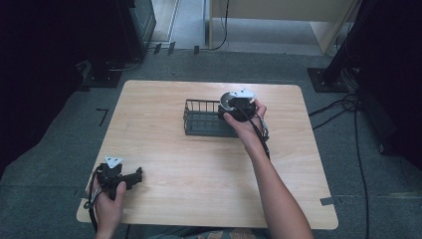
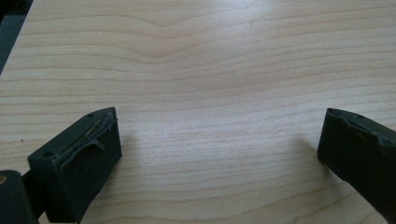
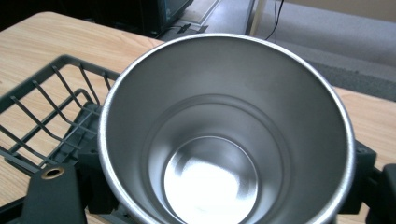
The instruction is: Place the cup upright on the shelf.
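A shiny steel cup (image 3: 224, 140) sits between the black jaws of my right gripper (image 3: 226, 179), which is shut on its sides; I look straight into its empty inside. In the high view the cup (image 1: 227, 100) and right gripper (image 1: 235, 108) are at the right end of a dark wire basket (image 1: 199, 124). Whether the cup rests on the basket floor I cannot tell. The basket's bars (image 3: 46, 116) lie left of and under the cup. My left gripper (image 1: 135, 176) lies low at the table's front left corner. Its jaws (image 2: 219, 140) stand wide open over bare wood.
The light wooden table (image 1: 199, 169) has rounded corners. Grey carpet surrounds it, with cables (image 1: 343, 107) and dark stands on the floor at the back and right. A person's right forearm (image 1: 271, 184) crosses the table from the front edge.
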Demonstrator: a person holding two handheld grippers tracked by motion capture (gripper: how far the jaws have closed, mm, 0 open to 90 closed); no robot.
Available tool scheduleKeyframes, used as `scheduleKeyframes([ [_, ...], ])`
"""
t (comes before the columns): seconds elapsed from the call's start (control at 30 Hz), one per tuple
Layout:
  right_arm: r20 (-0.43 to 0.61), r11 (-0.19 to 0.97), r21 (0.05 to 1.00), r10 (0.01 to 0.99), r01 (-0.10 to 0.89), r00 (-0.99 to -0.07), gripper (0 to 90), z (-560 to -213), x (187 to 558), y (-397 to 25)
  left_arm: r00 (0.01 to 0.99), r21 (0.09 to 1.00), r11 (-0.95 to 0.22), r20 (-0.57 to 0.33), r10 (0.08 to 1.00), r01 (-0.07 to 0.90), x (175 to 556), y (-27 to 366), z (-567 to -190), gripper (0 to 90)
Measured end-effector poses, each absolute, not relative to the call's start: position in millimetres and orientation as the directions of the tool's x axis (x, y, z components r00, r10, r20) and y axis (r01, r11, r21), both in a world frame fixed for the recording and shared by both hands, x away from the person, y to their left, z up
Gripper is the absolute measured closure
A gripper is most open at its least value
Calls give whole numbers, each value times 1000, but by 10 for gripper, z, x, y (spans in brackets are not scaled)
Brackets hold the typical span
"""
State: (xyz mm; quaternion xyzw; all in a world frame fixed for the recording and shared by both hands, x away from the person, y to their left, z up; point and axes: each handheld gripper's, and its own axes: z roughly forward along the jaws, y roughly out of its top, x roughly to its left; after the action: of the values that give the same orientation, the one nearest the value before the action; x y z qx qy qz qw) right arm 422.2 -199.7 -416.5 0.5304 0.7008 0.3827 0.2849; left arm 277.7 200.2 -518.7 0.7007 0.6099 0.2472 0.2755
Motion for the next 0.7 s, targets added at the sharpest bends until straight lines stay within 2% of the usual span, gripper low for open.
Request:
scheduleKeyframes([
  [0.7, 26, 153, 779, 961, 608, -276, 180, -4377, 4313, -1965, 133, 688, -104, 11, 991, 718, 2776, 2002, -5188, 0],
])
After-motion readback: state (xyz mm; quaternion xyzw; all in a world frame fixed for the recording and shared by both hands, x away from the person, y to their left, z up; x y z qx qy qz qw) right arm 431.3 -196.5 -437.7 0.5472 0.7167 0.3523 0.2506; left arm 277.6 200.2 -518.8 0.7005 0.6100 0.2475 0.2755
